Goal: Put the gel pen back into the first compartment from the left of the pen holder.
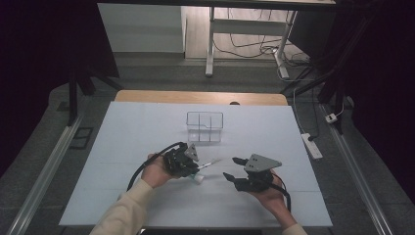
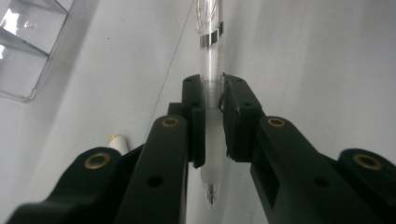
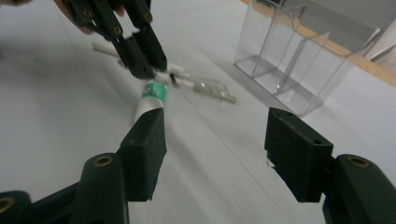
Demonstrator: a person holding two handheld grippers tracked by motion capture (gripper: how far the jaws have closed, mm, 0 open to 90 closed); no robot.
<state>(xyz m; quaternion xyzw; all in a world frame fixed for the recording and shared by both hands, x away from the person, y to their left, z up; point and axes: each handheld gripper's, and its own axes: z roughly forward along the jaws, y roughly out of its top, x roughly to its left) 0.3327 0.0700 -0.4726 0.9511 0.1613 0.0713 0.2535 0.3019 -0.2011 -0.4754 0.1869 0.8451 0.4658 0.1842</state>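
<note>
Grippers sit at the near edge of the table (image 1: pixel 122 147), one in each hand. The right gripper (image 1: pixel 234 168), at about 5 o'clock from the table's centre, is released: its jaws stand wide apart with nothing between them, and they point toward 9 o'clock. The left gripper (image 1: pixel 195 164), at about 7 o'clock from centre, is clenched on a pen (image 2: pixel 211 93); in the left gripper view the pads press both sides of the clear barrel, the tip lies toward the camera and the metal band lies beyond the jaws. The pen's free end points toward 2 o'clock, low over the table. A tube (image 3: pixel 150 95) with a green band lies on the table just beside the left gripper, at its 5 o'clock. Farther off, at 12 o'clock from both grippers, a clear divided organiser (image 1: pixel 204 126) stands upright, well apart from the pen.
</note>
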